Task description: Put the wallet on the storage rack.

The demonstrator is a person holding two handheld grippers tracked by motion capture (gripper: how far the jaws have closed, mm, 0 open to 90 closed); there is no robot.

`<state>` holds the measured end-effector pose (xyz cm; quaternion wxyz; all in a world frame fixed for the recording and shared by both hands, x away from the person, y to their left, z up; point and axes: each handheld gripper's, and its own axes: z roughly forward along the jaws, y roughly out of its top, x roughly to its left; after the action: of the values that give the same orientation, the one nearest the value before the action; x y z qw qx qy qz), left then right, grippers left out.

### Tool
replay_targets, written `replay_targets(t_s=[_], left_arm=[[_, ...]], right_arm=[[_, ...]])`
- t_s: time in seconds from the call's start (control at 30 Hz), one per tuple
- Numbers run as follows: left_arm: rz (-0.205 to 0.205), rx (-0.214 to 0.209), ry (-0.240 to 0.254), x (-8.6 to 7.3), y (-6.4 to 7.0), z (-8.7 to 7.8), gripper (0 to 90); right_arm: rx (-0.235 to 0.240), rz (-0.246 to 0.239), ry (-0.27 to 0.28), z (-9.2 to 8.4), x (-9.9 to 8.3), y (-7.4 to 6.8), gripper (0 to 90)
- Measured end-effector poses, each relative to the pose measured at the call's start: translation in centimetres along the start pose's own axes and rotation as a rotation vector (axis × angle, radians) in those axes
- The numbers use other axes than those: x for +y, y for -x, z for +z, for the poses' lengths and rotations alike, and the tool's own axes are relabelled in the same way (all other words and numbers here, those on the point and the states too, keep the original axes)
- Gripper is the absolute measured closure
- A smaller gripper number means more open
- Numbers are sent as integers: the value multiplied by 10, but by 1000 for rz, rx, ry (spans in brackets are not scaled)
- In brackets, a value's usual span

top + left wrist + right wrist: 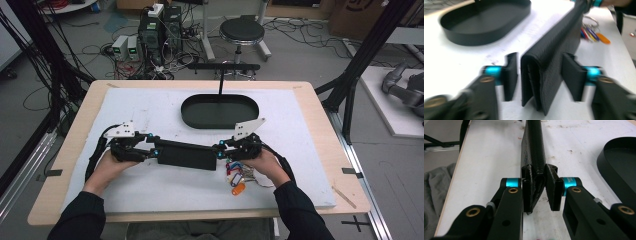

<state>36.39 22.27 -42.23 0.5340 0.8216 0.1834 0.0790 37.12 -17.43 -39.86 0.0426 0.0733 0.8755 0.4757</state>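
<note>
A long black wallet (185, 154) stands on its edge between my two grippers, over the white mat, fold uppermost. My right gripper (220, 150) is shut on its right end; in the right gripper view both pads (527, 192) press the wallet (534, 150). My left gripper (152, 147) is open around the other end: in the left gripper view the wallet (549, 62) sits between the spread pads (510, 75), with a strip of mat showing beside the left one. I cannot tell whether its lower edge touches the mat.
A black oval tray (220, 125) lies on the mat behind the wallet. A bunch of keys with coloured tags (235, 175) lies just in front of the right hand. The white mat (150, 190) covers most of the wooden table.
</note>
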Motion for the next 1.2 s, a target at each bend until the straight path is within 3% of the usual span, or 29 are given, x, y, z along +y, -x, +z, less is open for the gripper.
replay_targets(t_s=[0.07,0.13,0.2,0.27,0.33,0.4,0.43,0.47,0.57,0.63,0.7,0.73,0.93,1.03,1.17,1.2], left_arm=[[-2,-16,3,-1,-1,1,643],[-8,-23,12,-3,-1,0,655],[-16,-41,24,-5,-2,-1,698],[-15,-49,36,-7,-1,-2,707],[-10,-54,36,-7,-1,-2,707],[0,-54,34,-6,0,-3,707],[-1,-53,39,-6,0,-2,707],[4,-50,34,-6,1,-2,705],[-1,-40,29,-5,2,-2,694],[-16,-12,32,-4,3,-2,649],[-40,21,53,-2,4,-4,507],[-47,37,62,-1,4,-7,507],[-68,109,114,4,5,-22,381],[-78,132,131,7,7,-27,334],[-80,146,120,13,13,-28,304],[-71,149,119,15,17,-28,301]], right_arm=[[-15,27,-9,-1,-1,0,701],[-19,43,-12,-2,-2,1,666],[-26,102,-50,2,-7,5,523],[-31,117,-72,8,-10,6,502],[-25,117,-78,11,-10,5,508],[-28,89,-81,17,-9,3,556],[-22,87,-82,18,-8,3,584],[-20,84,-71,19,-8,2,698],[-13,87,-65,18,-8,3,736],[-12,81,-64,17,-8,2,749],[-28,60,-46,16,-6,1,757],[-28,60,-46,16,-6,1,757],[-98,63,-16,6,-2,0,762],[-158,78,24,-4,-2,4,764],[-198,93,58,-13,-2,9,765],[-228,118,77,-21,-3,12,765]])
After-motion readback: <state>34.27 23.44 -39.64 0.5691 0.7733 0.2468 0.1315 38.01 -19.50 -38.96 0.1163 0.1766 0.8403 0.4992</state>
